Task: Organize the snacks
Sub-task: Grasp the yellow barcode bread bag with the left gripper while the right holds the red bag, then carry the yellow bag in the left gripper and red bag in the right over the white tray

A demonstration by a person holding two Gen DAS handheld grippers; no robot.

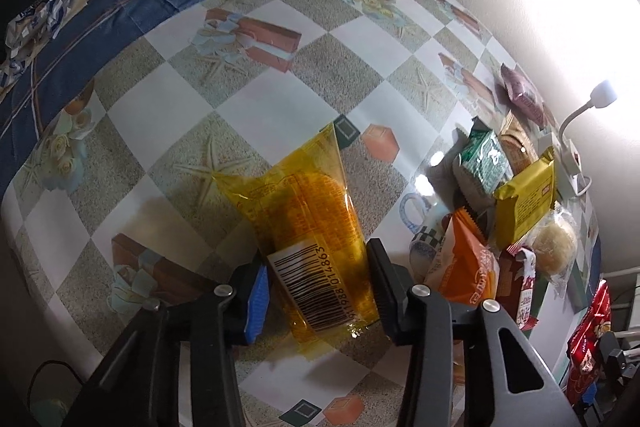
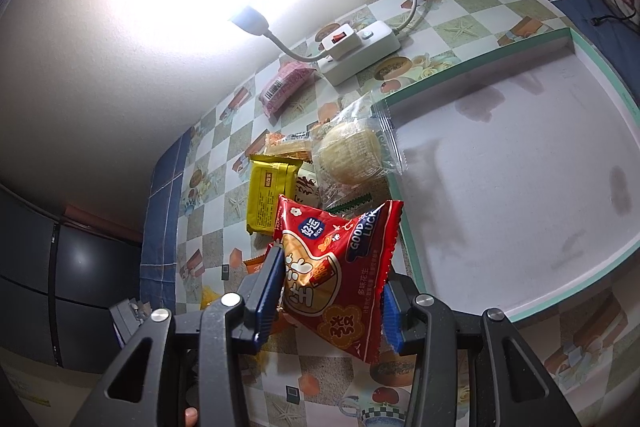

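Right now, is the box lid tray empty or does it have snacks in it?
Empty. The tray floor is bare in the right wrist view; the clear-wrapped pastry only overlaps its corner rim, and the red peanut bag sits in the right tool.

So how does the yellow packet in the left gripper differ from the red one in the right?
The yellow packet is see-through and shows its barcode side; the red packet is opaque and shows its printed front. The yellow one looks long and narrow, the red one broad and puffy. Each sits between a gripper's fingers.
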